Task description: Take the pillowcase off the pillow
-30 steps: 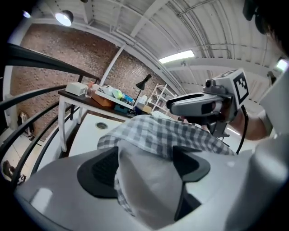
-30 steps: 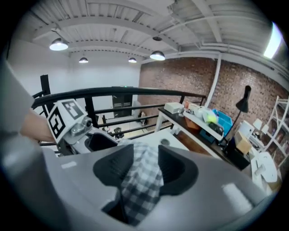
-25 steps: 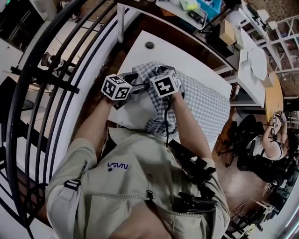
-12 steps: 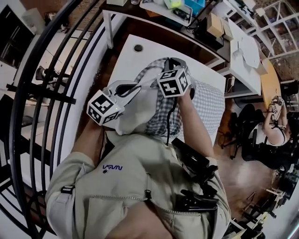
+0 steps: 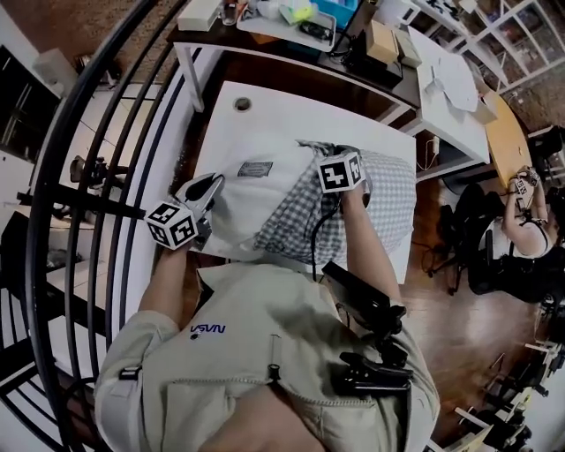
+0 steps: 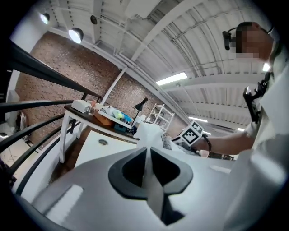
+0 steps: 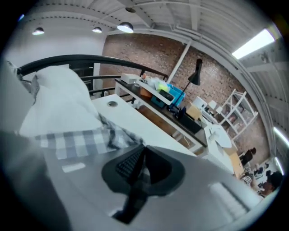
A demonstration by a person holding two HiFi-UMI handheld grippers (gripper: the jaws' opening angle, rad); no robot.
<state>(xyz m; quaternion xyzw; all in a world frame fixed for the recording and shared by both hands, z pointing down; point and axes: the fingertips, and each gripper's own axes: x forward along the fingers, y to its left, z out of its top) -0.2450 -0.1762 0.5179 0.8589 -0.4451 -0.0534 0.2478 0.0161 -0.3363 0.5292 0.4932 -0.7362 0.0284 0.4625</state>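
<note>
A white pillow (image 5: 243,199) lies on the white table (image 5: 291,110), its left half out of a grey-and-white checked pillowcase (image 5: 380,194). My left gripper (image 5: 208,185) is at the pillow's left corner, shut on the white fabric, which shows as a white strip between the jaws in the left gripper view (image 6: 147,155). My right gripper (image 5: 334,154) is at the pillowcase's open edge, shut on the checked cloth (image 7: 142,151). In the right gripper view the pillow (image 7: 58,103) bulges out above the checked pillowcase (image 7: 81,137).
A black curved railing (image 5: 106,159) runs along the table's left side. A cluttered desk (image 5: 291,26) stands behind the table, and another desk (image 5: 450,84) at the back right. A seated person (image 5: 521,229) is at the far right. The table has a cable hole (image 5: 241,103).
My two grippers were close together at the pillowcase's opening. The left one has since pulled left and towards me with the pillow, baring more white pillow; the right stays on the case.
</note>
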